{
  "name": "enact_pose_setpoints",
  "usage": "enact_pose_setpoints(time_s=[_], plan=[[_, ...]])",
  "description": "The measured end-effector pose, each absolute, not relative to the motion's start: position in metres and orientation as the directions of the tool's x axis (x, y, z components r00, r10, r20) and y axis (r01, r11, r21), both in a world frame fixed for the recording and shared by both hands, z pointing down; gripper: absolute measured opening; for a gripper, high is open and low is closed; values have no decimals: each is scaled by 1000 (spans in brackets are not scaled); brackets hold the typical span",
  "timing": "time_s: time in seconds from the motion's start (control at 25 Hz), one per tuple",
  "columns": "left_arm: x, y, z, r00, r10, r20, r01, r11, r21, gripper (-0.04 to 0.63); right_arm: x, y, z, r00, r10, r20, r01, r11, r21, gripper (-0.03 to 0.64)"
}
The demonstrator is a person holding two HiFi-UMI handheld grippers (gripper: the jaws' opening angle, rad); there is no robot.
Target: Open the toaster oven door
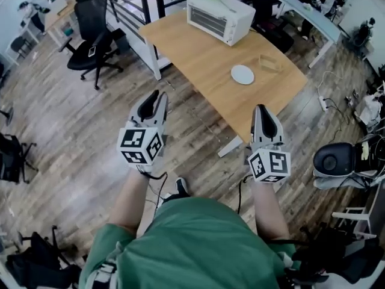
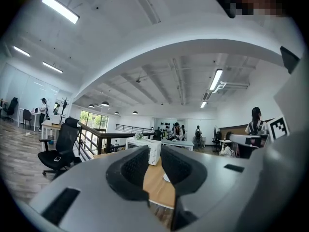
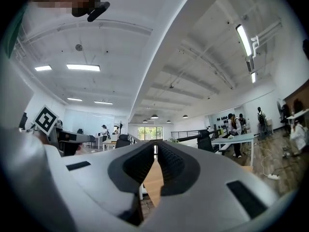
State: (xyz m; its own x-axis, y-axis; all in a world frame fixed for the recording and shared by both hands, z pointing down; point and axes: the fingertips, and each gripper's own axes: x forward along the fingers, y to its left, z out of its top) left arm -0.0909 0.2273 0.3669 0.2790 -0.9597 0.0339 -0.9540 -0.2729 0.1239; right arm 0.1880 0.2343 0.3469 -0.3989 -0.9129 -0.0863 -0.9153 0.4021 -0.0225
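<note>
The white toaster oven stands at the far end of the wooden table with its door closed. In the left gripper view the oven shows far off between the jaws. Both grippers are held level over the floor, well short of the table's near edge. My left gripper is shut, its pads a sliver apart with nothing between them. My right gripper is shut too, its tips nearly meeting over a strip of table. Neither touches anything.
A white plate and a clear container lie on the table's near right part. A black office chair stands at the left by a railing. A long pale desk is at the far right and a black round stool at the right.
</note>
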Motion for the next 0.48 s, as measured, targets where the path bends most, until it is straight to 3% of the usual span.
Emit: enact_pose_setpoints(time_s=[0.48], plan=[[-185, 166, 384, 303, -953, 18, -938, -295, 184, 94, 109, 180, 339, -334, -942, -40, -941, 331, 67, 31]])
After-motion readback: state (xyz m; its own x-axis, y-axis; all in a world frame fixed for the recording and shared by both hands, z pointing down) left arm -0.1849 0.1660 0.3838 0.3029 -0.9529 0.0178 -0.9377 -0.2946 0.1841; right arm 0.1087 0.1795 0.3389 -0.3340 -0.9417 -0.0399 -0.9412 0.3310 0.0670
